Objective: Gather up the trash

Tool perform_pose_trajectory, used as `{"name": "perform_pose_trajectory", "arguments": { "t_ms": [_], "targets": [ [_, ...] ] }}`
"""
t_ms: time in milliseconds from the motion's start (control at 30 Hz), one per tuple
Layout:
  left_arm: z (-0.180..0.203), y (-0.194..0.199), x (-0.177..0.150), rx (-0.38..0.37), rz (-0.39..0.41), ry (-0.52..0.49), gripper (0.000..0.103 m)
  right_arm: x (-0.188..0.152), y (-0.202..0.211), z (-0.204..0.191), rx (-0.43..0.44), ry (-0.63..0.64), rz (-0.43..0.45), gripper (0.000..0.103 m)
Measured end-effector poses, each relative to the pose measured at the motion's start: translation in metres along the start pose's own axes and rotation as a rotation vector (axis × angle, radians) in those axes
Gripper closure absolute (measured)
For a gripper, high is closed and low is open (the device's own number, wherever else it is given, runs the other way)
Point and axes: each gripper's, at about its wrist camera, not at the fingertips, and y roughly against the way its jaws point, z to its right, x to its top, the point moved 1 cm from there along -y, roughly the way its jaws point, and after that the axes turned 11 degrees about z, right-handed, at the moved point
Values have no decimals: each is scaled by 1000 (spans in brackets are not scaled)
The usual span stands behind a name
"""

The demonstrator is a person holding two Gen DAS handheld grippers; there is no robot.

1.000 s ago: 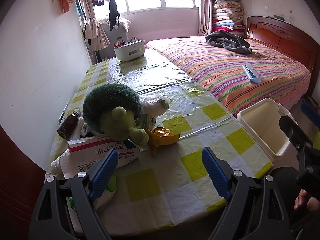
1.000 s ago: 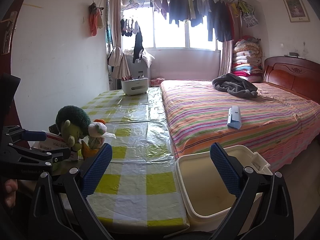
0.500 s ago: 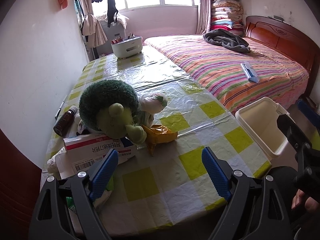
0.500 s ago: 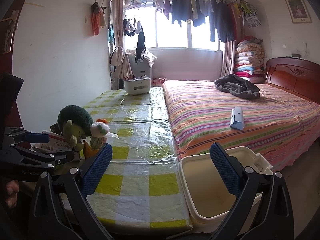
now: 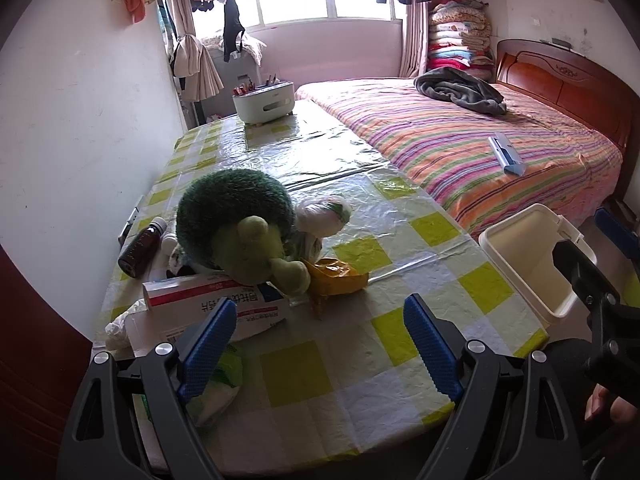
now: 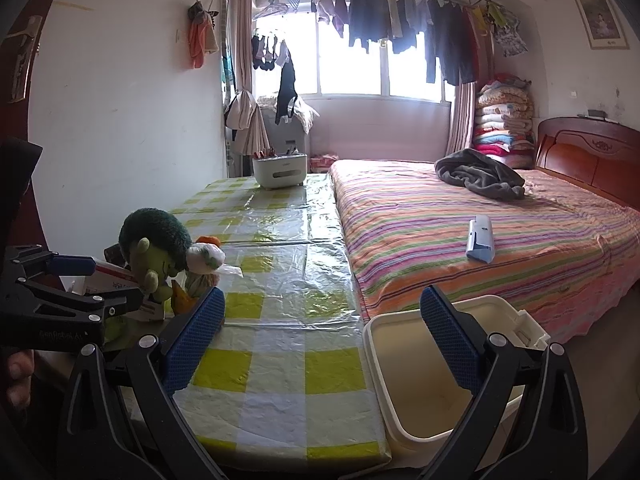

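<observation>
Both grippers hang over the near end of a table (image 5: 360, 208) covered in a yellow-and-white checked plastic cloth. The left gripper (image 5: 316, 332) has its blue fingers spread wide with nothing between them; the right gripper (image 6: 322, 332) is just as wide apart and empty.

Along the left runs a plain white wall, with the table pushed against it. At the far end stands a white caddy (image 5: 264, 102) below a window hung with clothes. A bed (image 5: 480, 140) with a striped sheet lies along the table's right side, carrying a grey blanket (image 5: 460, 90) and a blue-and-white box (image 5: 506, 156).

The trash sits in a cluster at the table's near left corner. From the left: a brown bottle (image 5: 140, 248) lying on its side by the wall, crumpled white paper (image 5: 120, 326) at the table edge, a red-and-white carton (image 5: 216, 300) touching the left gripper's left finger in the view, a green wrapper (image 5: 230, 368) beneath that finger, a green plush toy (image 5: 240, 236) leaning on the carton, a white bag (image 5: 324, 216) behind it, and a yellow wrapper (image 5: 336, 276) ahead of the open jaws.

Right of the cluster the cloth is bare to its edge. A cream bin (image 6: 420, 392), open-topped, stands just beside the table's right corner, below the right gripper.
</observation>
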Motion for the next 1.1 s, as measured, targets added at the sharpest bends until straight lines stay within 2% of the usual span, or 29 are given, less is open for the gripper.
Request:
{"name": "perform_pose_trajectory", "arguments": {
  "t_ms": [400, 767, 900, 1100],
  "targets": [
    [-22, 1, 4, 45, 17, 26, 20, 7, -9, -13, 40, 15, 10, 6],
    [-36, 1, 5, 55, 21, 53, 20, 17, -18, -28, 94, 24, 31, 6],
    [-47, -1, 8, 73, 23, 73, 20, 24, -29, -35, 129, 13, 38, 6],
    [-82, -3, 19, 142, 53, 100, 20, 32, -55, -52, 194, 24, 34, 6]
  ]
}}
